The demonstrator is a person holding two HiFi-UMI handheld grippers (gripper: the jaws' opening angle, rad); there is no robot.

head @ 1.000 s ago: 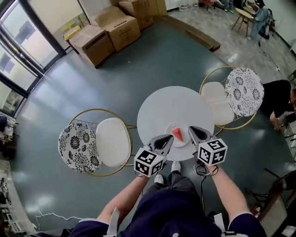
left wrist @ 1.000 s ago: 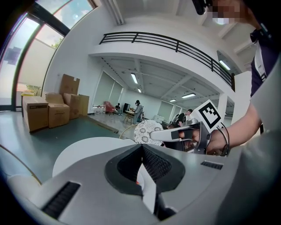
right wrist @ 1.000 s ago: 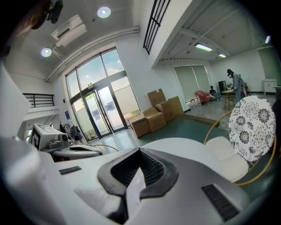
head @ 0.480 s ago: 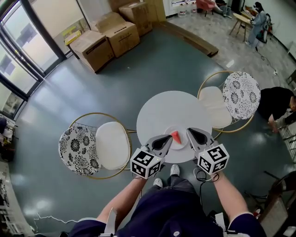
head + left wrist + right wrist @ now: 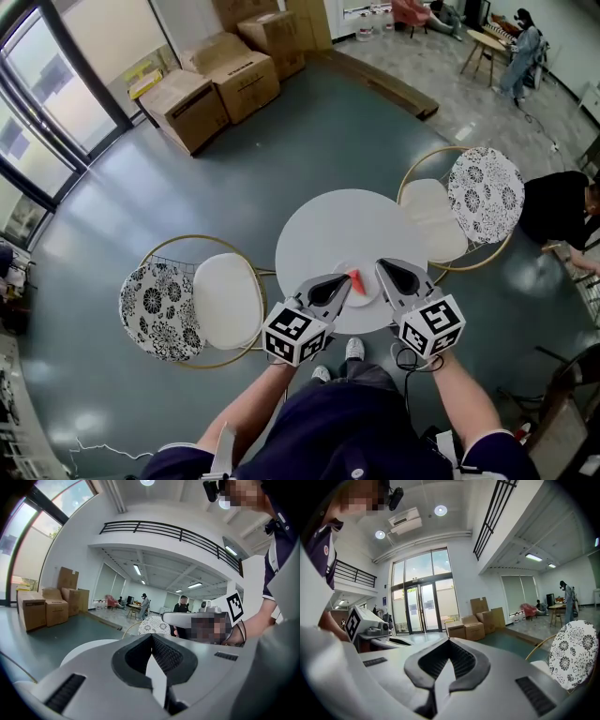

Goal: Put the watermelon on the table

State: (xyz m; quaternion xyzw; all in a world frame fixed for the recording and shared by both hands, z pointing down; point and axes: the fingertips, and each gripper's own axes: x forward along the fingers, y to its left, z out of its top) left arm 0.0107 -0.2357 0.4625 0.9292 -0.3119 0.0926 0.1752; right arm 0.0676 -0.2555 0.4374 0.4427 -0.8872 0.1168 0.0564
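A red watermelon slice [image 5: 356,279] lies on a white plate [image 5: 367,291] near the front edge of the round white table [image 5: 347,230]. In the head view my left gripper [image 5: 345,280] hangs over the plate's left side, its tip right next to the slice. The right gripper [image 5: 380,265] hovers over the plate's right side. Both are shut with nothing between their jaws. Each gripper view looks level across the room, with the left gripper [image 5: 151,635] and right gripper [image 5: 449,641] closed at the tips. Neither of those views shows the slice.
Gold-framed chairs with floral backs stand left [image 5: 192,300] and right [image 5: 469,202] of the table. Cardboard boxes [image 5: 220,75] are stacked at the back left by the glass doors. A person in black [image 5: 562,211] crouches at the right edge.
Both grippers have drawn slightly closer to the camera, and the view has shifted a little. The slice still lies on its plate, now partly behind the left gripper's tip.
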